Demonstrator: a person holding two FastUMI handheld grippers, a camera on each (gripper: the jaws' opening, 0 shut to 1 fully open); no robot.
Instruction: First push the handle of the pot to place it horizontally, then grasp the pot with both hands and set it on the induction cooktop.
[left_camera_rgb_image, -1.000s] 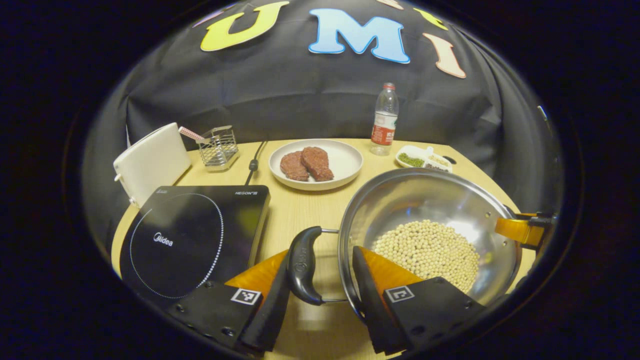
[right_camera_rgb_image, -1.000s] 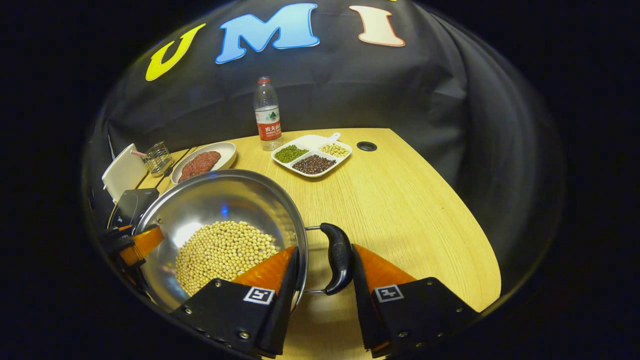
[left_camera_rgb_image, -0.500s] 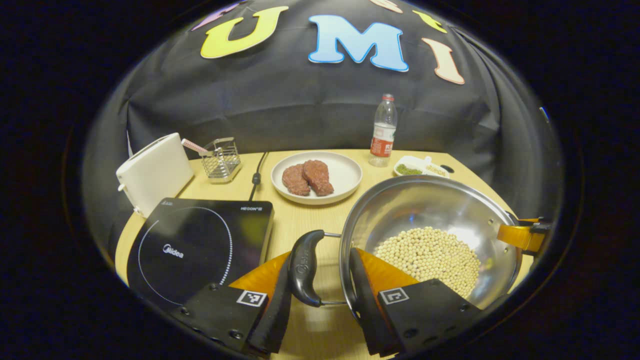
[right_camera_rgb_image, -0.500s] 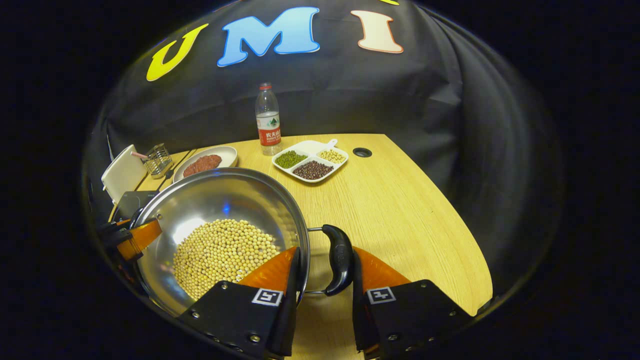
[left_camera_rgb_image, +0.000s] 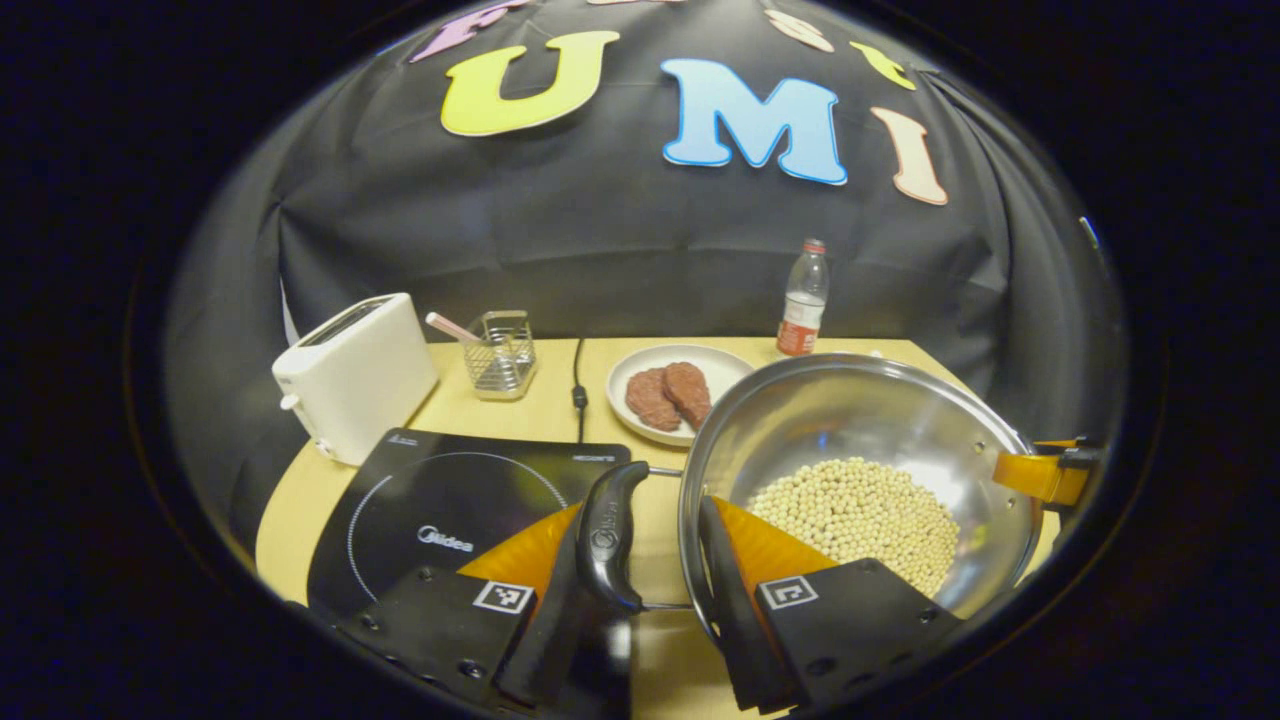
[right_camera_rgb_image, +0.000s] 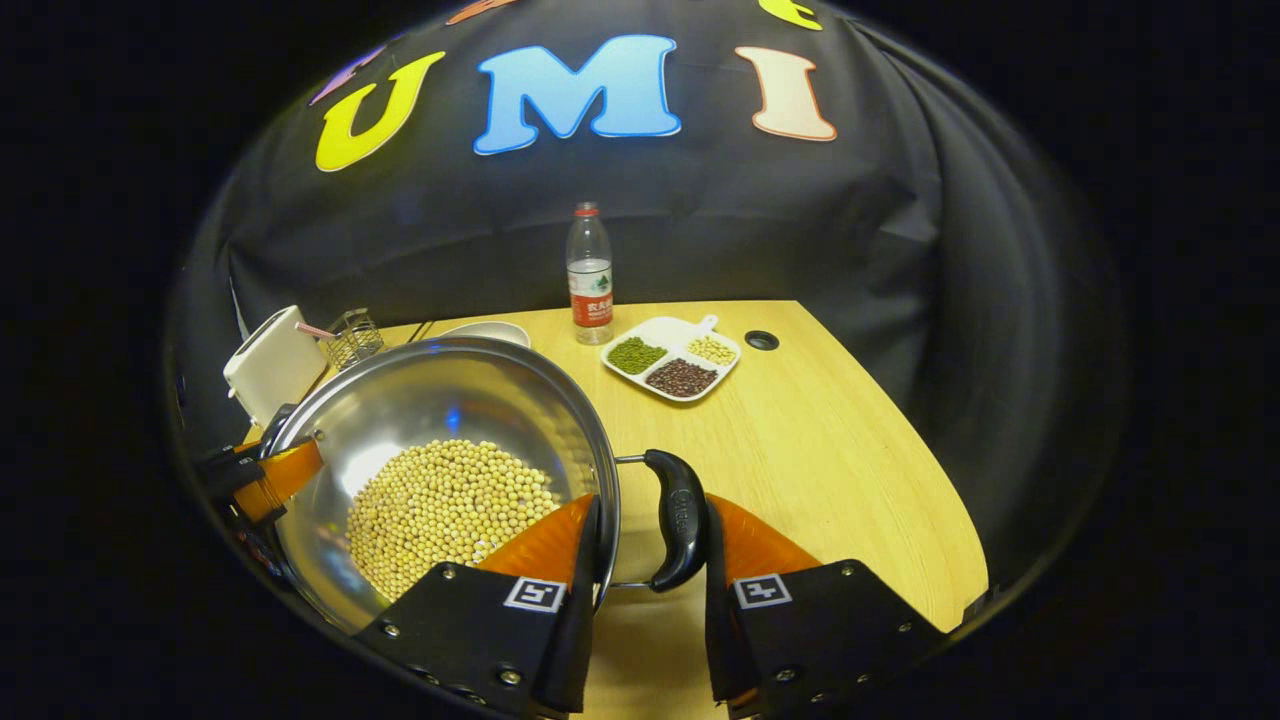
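Your left gripper (left_camera_rgb_image: 655, 560) and right gripper (right_camera_rgb_image: 640, 545) each had jaws clamped on a side handle of the pot (left_camera_rgb_image: 860, 440). Pot held soybeans (right_camera_rgb_image: 450, 510), raised beside the induction cooktop (left_camera_rgb_image: 450, 500) on the counter (right_camera_rgb_image: 820, 450).

silver pot (left_camera_rgb_image: 860, 420), black cooktop (left_camera_rgb_image: 450, 500), white toaster (left_camera_rgb_image: 355, 375), pale yellow beans (left_camera_rgb_image: 850, 515)

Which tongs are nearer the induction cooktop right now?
Left. The left tongs hold the pot handle right beside the induction cooktop; the right tongs grip the handle on the pot's far side.
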